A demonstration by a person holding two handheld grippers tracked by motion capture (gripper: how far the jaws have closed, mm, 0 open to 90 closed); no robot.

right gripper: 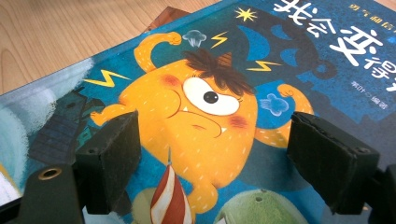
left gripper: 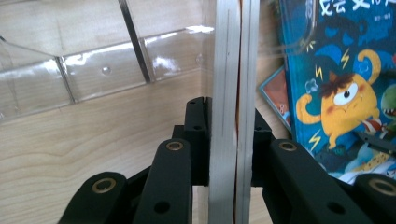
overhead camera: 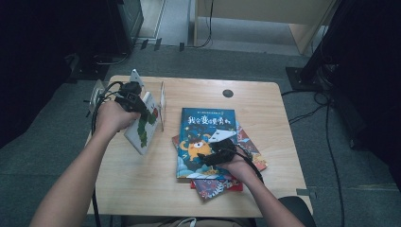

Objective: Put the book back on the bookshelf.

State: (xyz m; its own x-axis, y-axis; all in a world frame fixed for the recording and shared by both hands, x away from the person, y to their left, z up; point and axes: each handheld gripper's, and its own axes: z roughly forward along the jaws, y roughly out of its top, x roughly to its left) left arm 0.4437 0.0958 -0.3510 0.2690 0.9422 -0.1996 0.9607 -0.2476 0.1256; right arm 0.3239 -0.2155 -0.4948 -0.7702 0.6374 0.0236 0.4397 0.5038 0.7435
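Left gripper: jaws clamped on a white picture book, pads pressing both covers. In the left gripper view the book stands edge-on between the jaws, running straight up from them. It is held tilted off the wooden table. A clear acrylic book stand lies ahead and left of the jaws, its upright divider just beside the held book.

Right gripper: jaws wide apart, nothing between the pads, resting over the blue picture book with the orange one-eyed monster. That cover spans the gap between the jaws and beyond. The blue book tops a stack; a red book sticks out underneath it.
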